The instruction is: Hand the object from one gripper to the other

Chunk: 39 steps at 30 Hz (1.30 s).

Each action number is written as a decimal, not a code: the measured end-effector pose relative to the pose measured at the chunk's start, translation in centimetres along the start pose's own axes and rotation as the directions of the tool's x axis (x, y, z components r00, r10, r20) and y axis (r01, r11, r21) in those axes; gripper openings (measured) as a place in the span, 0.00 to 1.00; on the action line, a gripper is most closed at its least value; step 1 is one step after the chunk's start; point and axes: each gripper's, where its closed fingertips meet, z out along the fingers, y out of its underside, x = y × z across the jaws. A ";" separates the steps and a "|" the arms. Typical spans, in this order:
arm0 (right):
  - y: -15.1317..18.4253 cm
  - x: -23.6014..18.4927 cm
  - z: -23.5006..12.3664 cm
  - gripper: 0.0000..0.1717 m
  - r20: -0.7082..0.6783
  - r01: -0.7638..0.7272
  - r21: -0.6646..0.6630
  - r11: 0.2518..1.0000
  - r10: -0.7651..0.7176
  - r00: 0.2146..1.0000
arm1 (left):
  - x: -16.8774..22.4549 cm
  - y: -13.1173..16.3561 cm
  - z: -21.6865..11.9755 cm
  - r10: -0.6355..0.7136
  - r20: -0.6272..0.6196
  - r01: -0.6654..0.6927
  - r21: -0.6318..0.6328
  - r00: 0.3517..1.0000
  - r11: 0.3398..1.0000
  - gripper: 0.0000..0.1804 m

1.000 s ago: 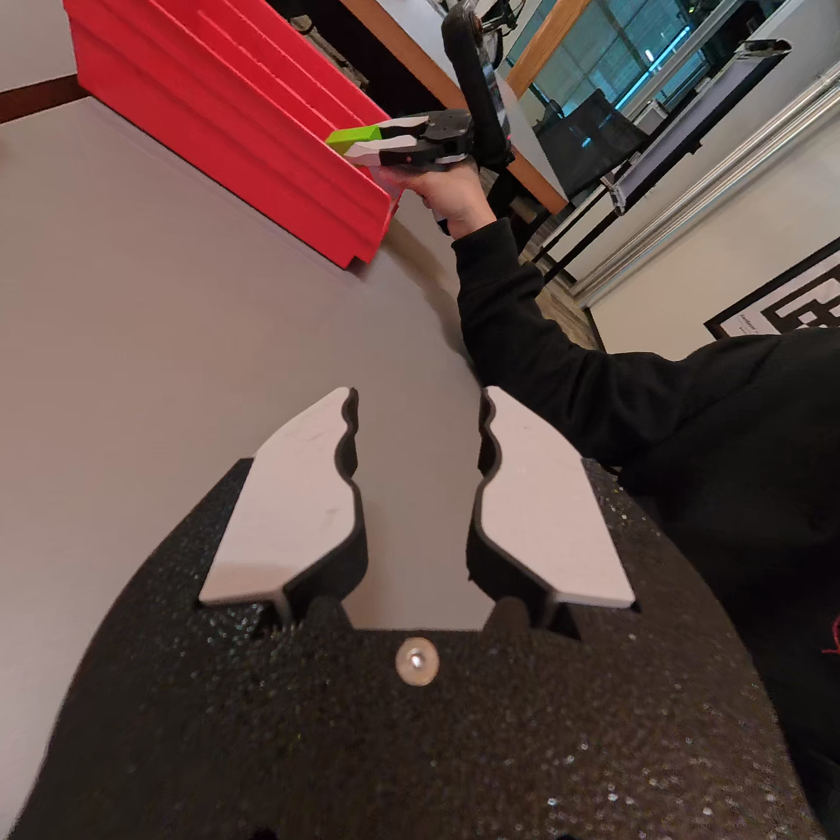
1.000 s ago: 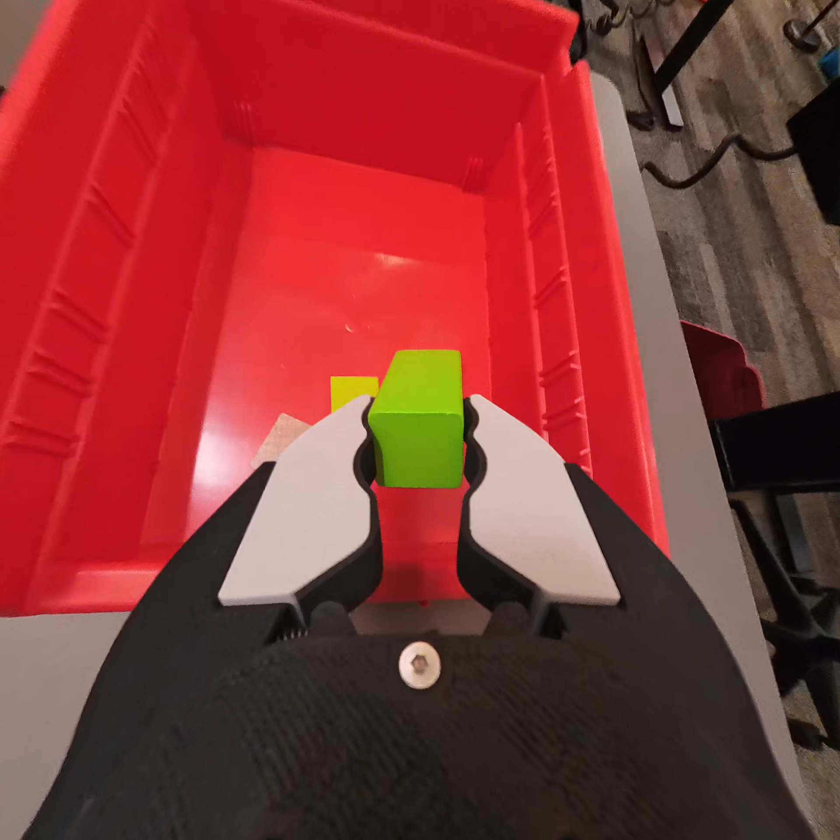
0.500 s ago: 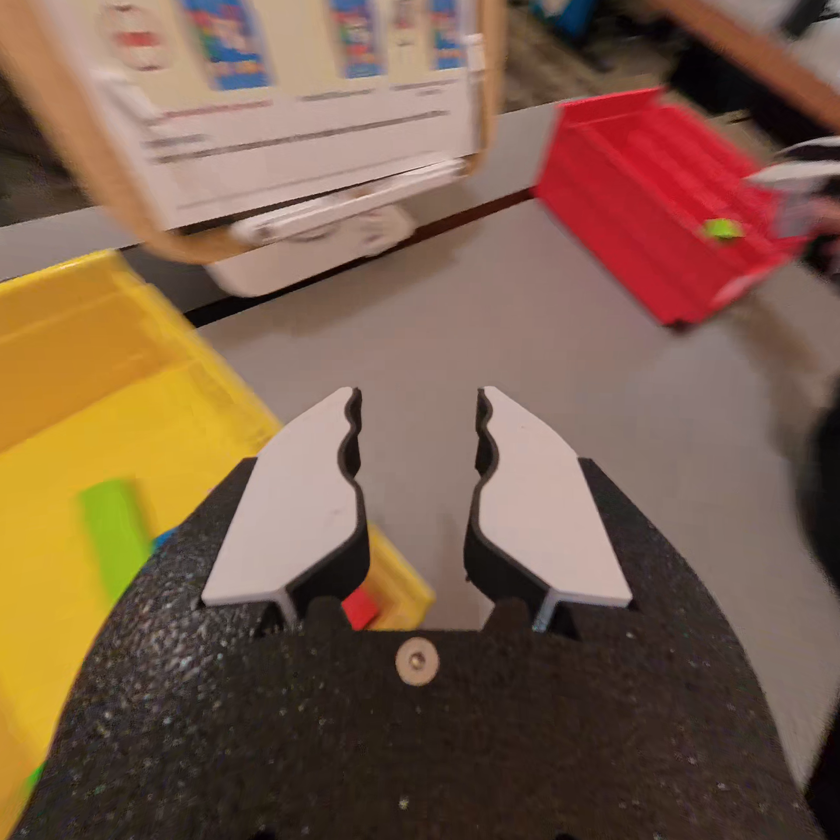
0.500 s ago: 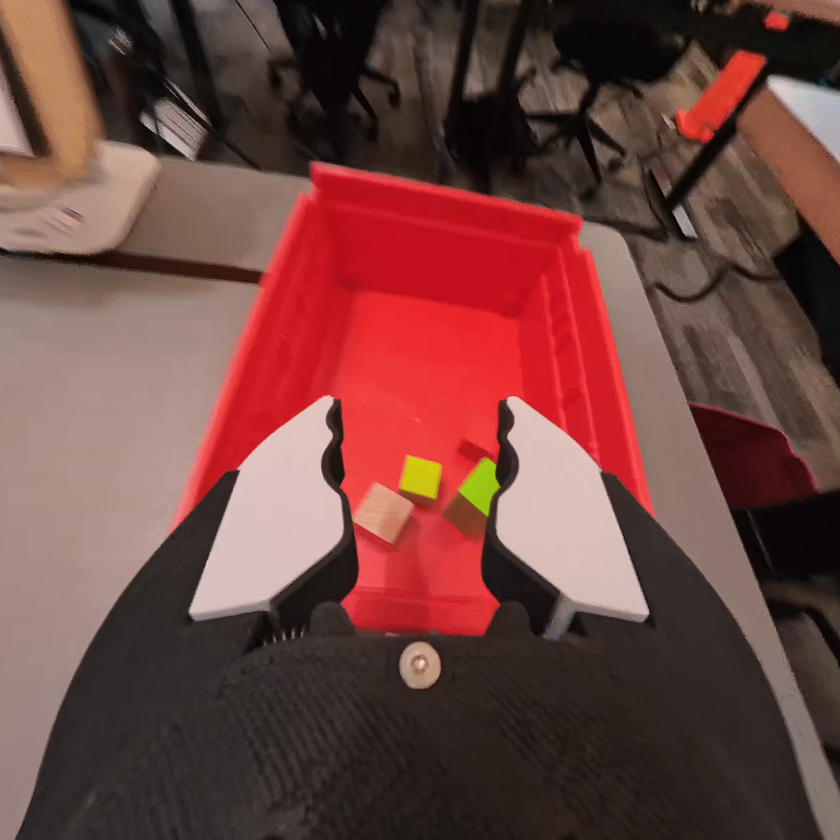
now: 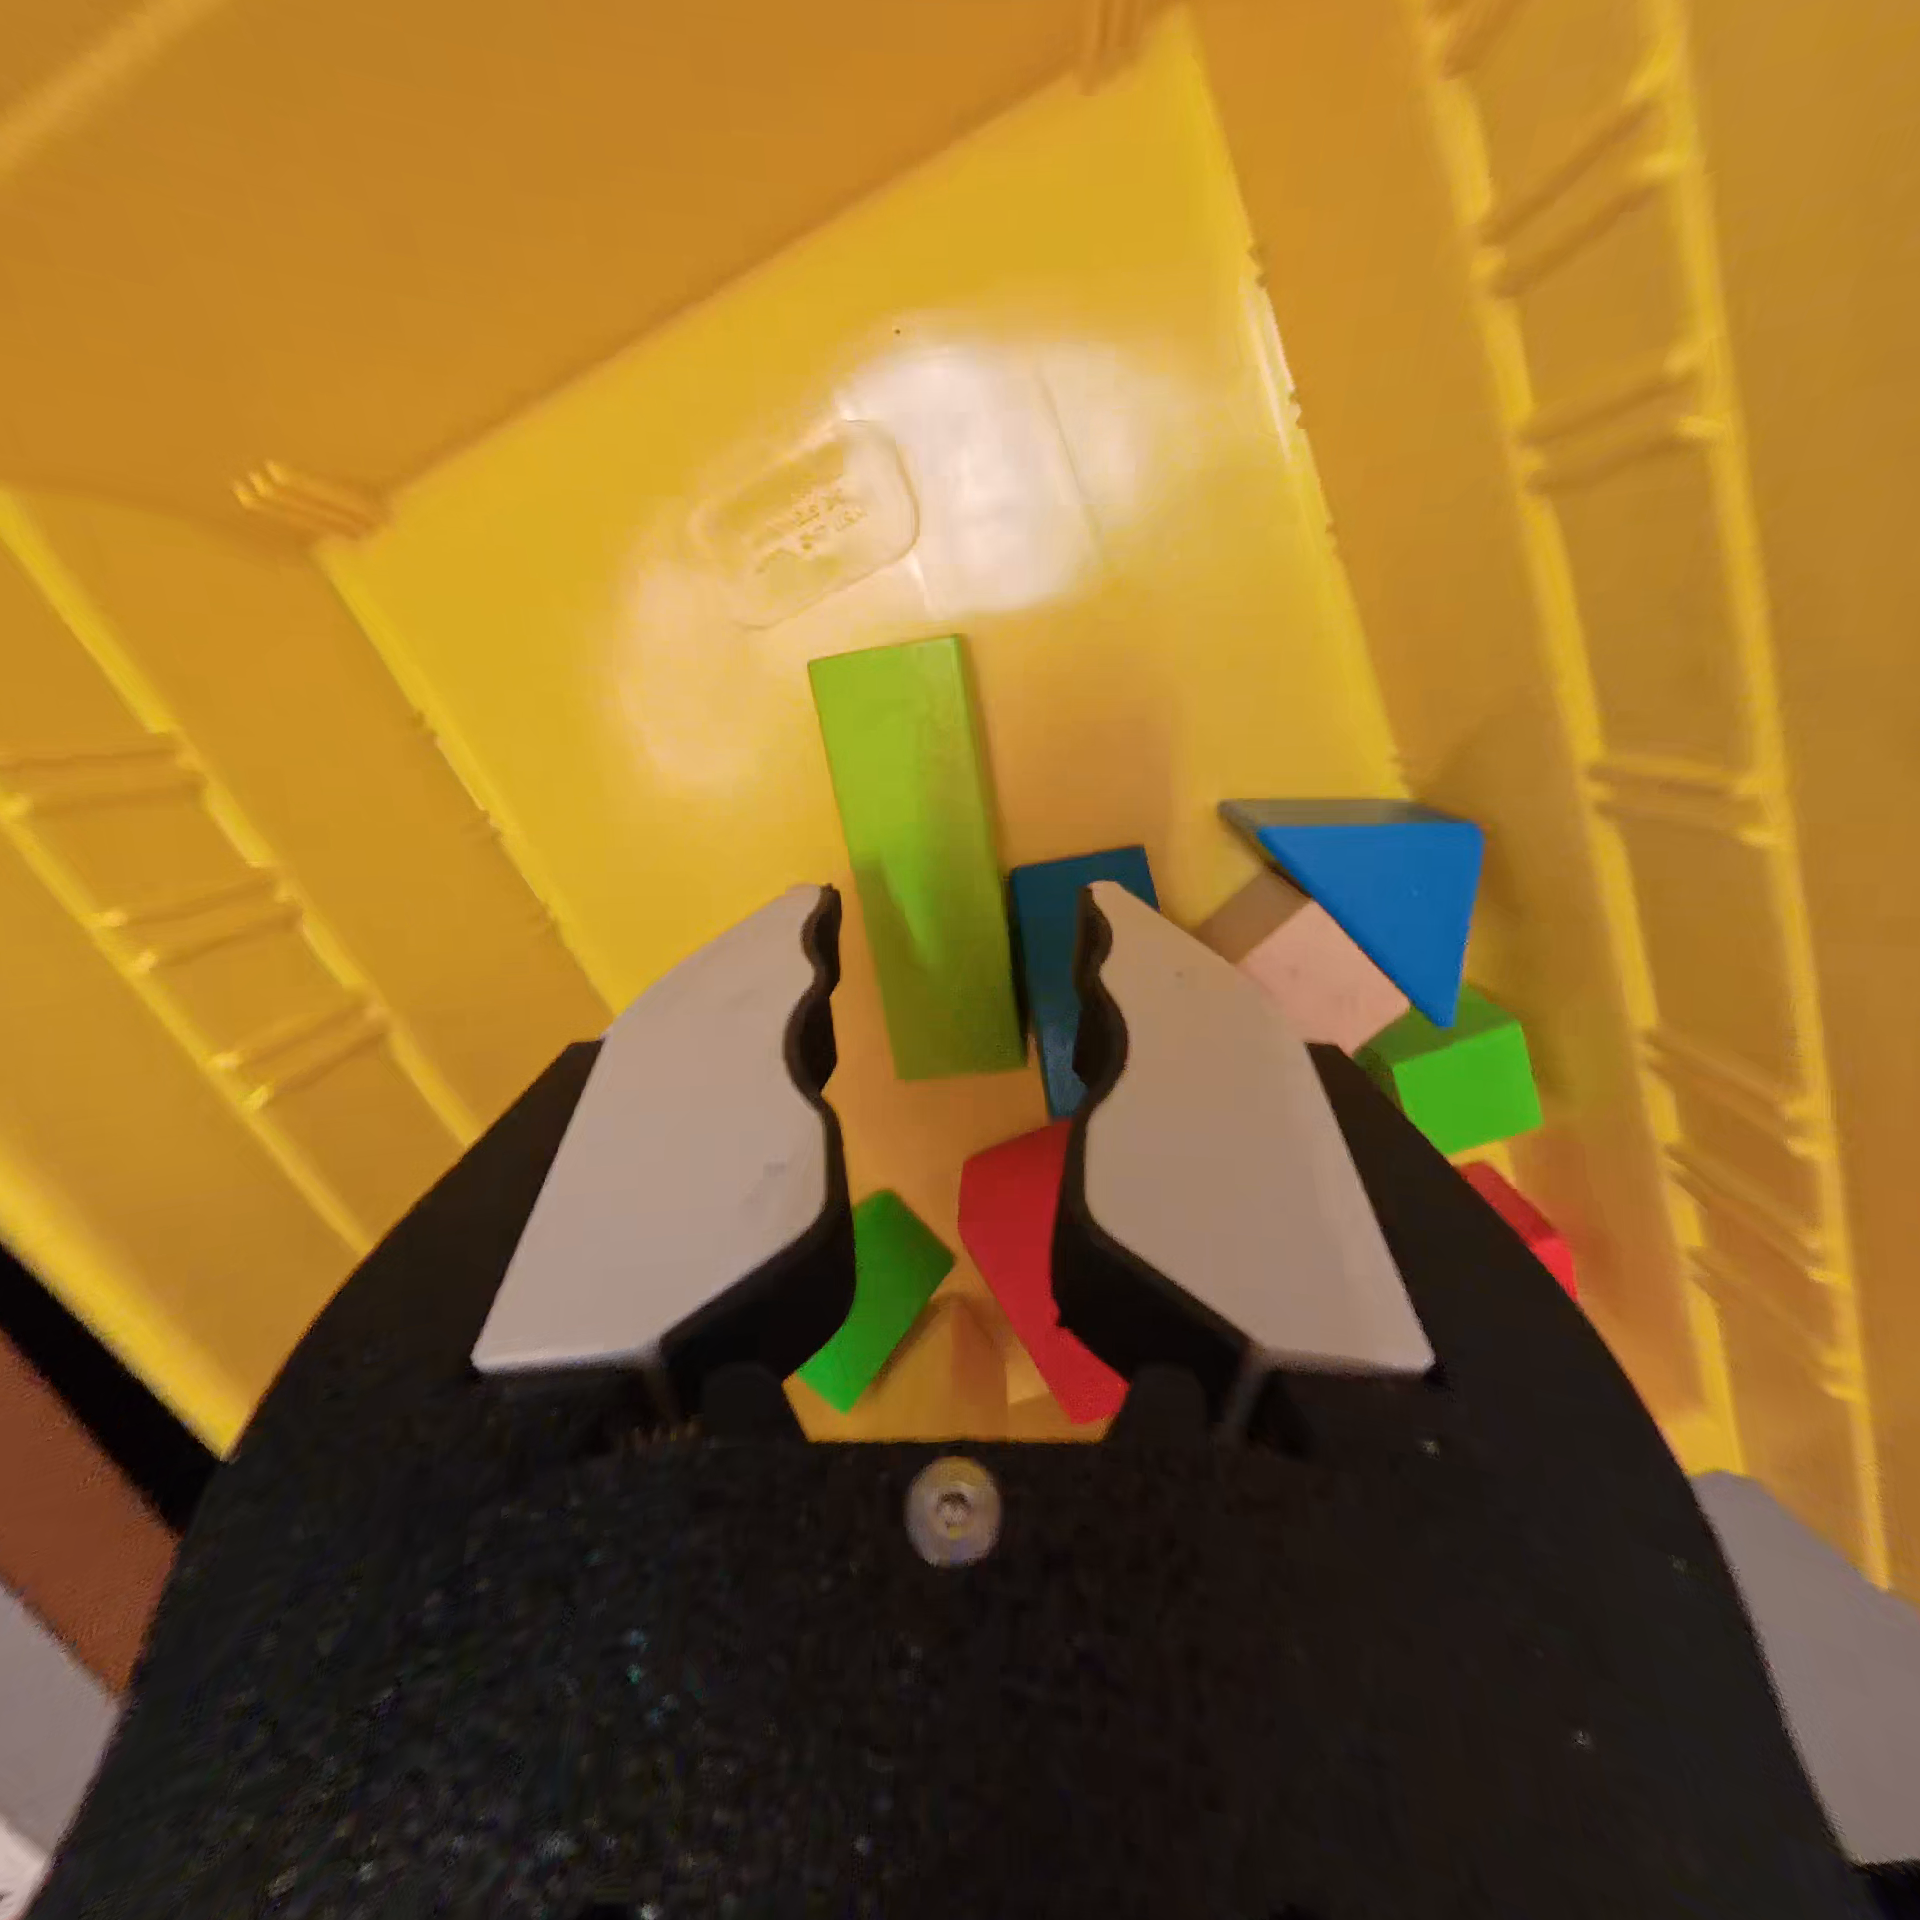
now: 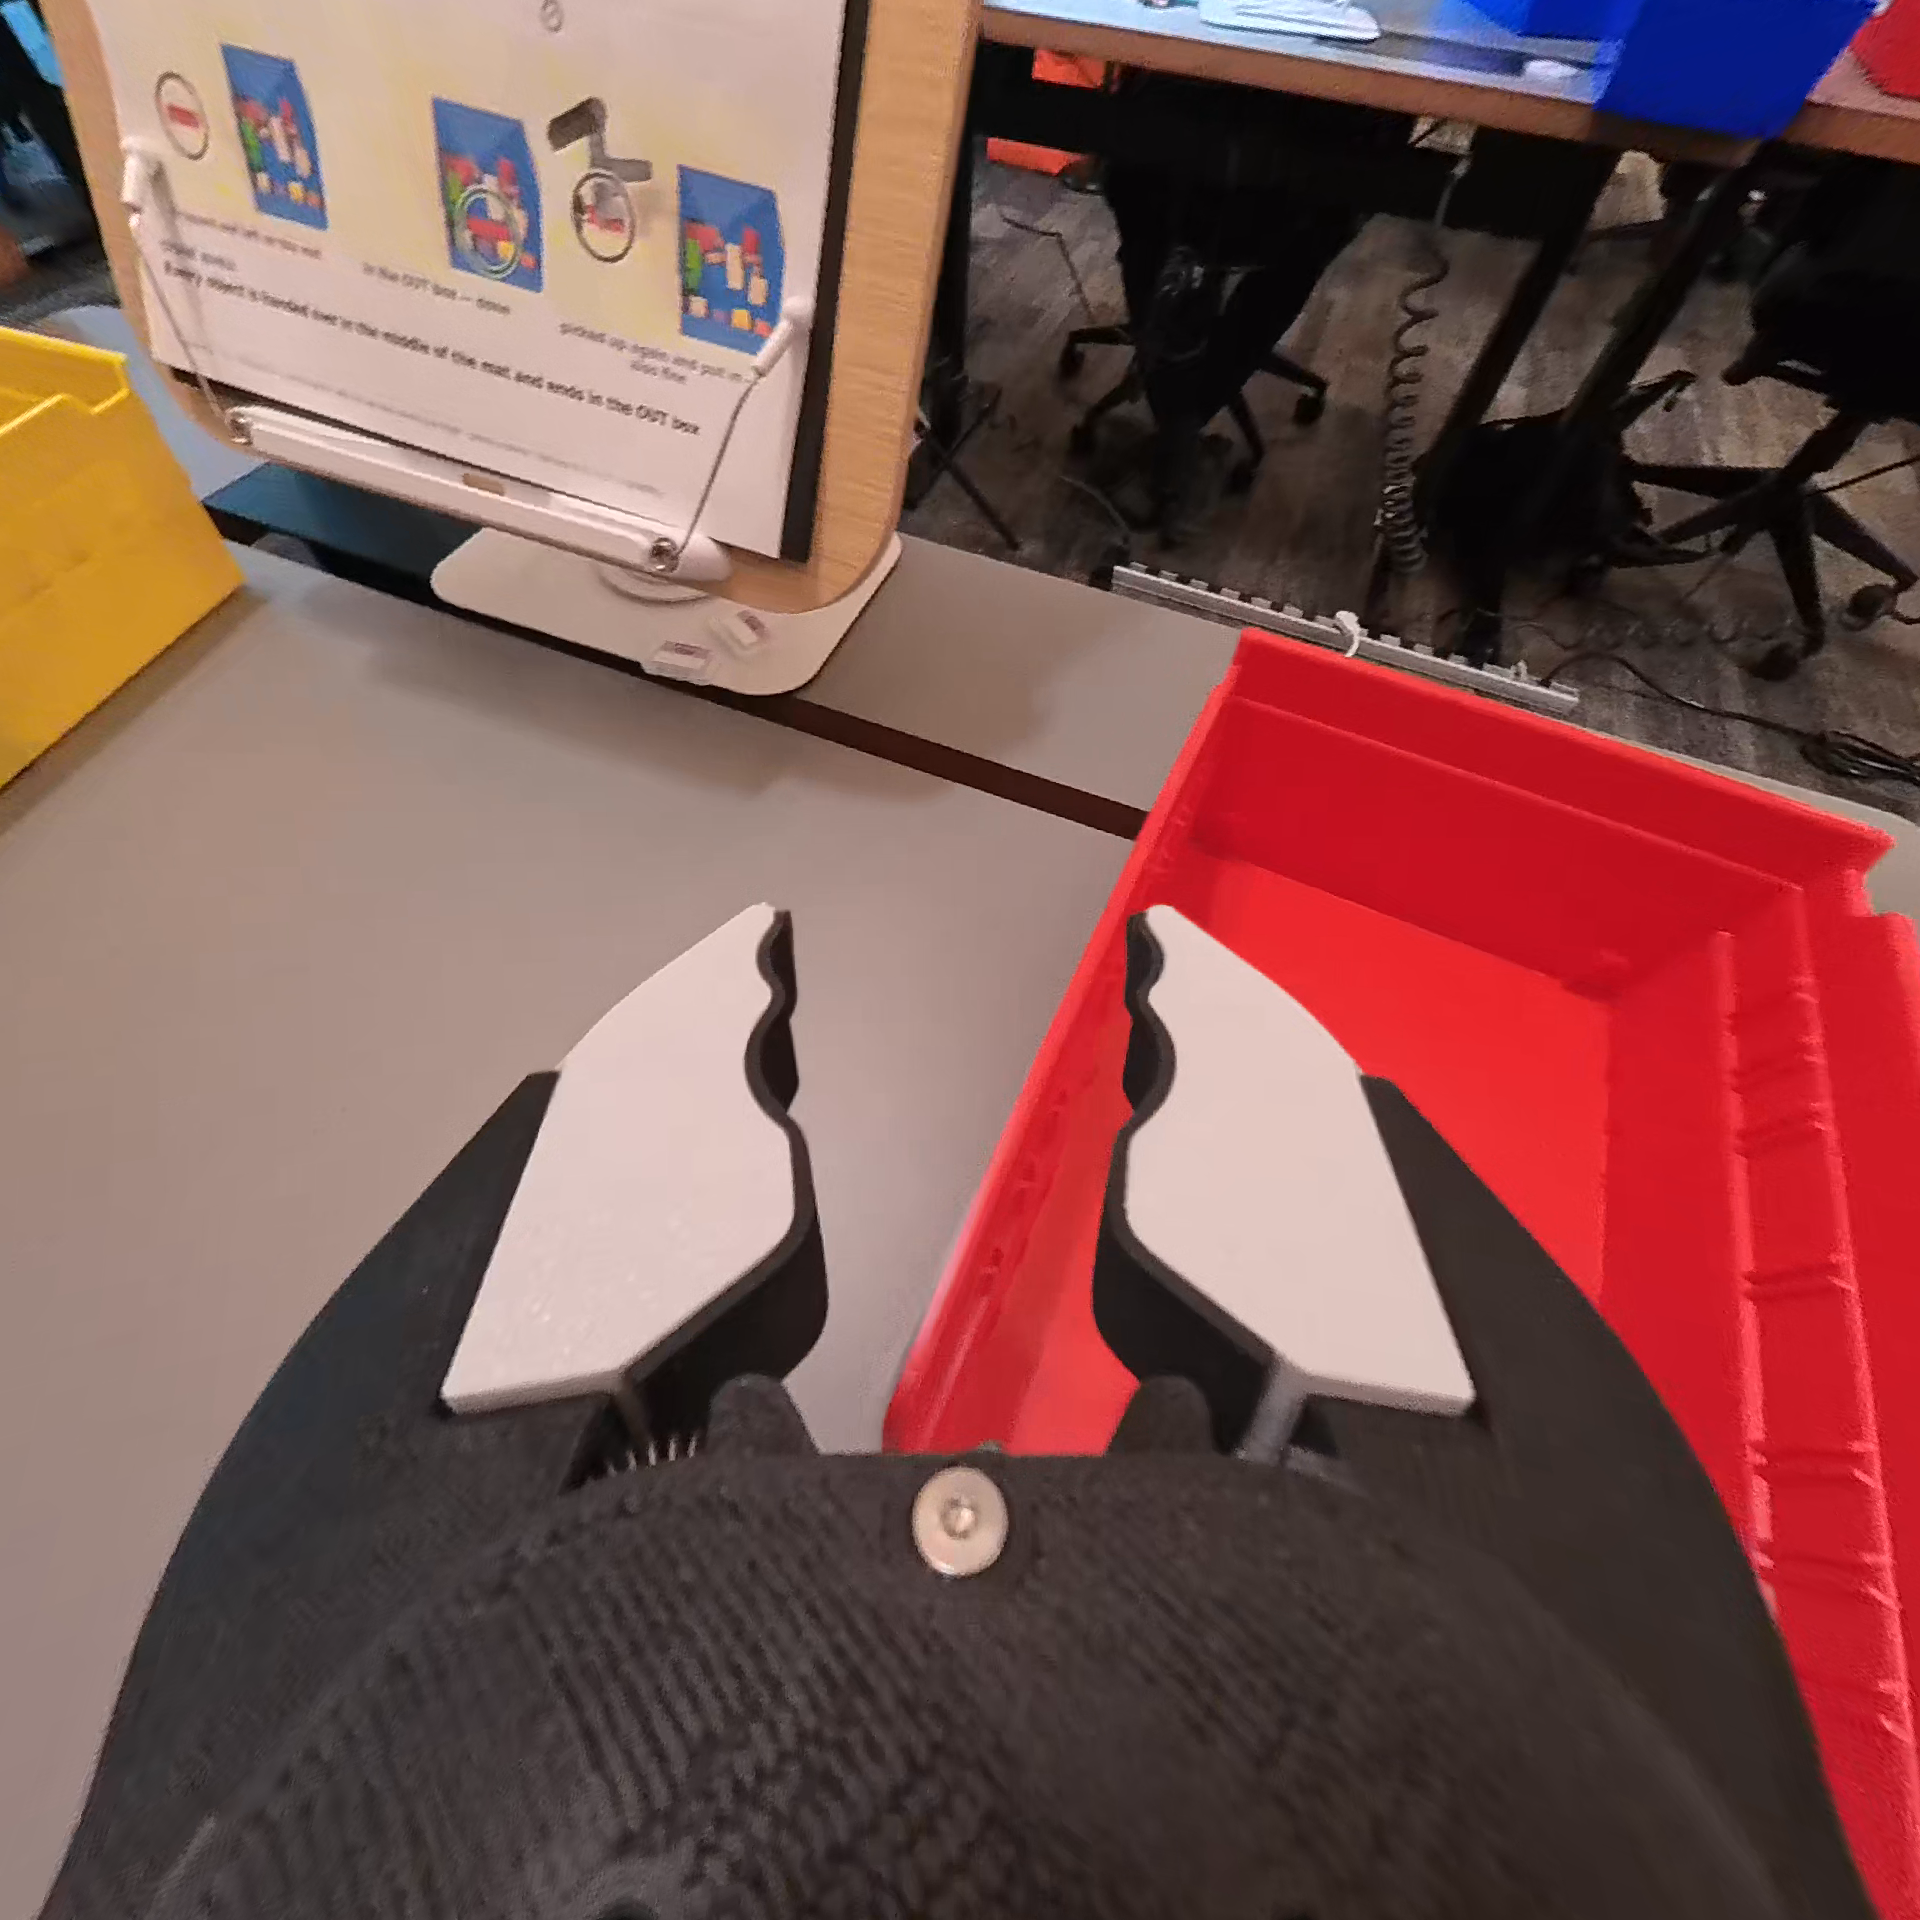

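Left gripper: fingers apart, gripping nothing, over yellow bin.
Long green block: flat on bin floor, between fingertips, untouched.
Right gripper: fingers wide, empty, at red bin wall.

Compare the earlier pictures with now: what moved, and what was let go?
The right gripper released its green block into the red bin, then withdrew leftward, open. The left gripper swung from the table into the yellow bin, above the long green block. It stayed open.
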 end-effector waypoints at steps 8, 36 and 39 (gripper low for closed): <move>0.1 -2.2 1.0 0.37 0.075 0.019 -0.027 0.999 -0.017 0.997 | -0.1 1.5 2.6 -0.092 -0.058 0.084 -0.124 0.994 0.989 0.25; -1.7 -27.3 -8.0 0.52 0.631 0.326 0.667 0.670 -0.741 0.230 | 31.0 8.8 -17.7 0.570 -0.818 -0.448 0.541 -0.081 0.712 0.17; -0.1 -29.1 -9.1 0.43 0.655 0.335 0.685 0.647 -0.748 0.105 | 31.8 9.3 -17.1 0.530 -0.835 -0.438 0.536 -0.148 0.722 0.17</move>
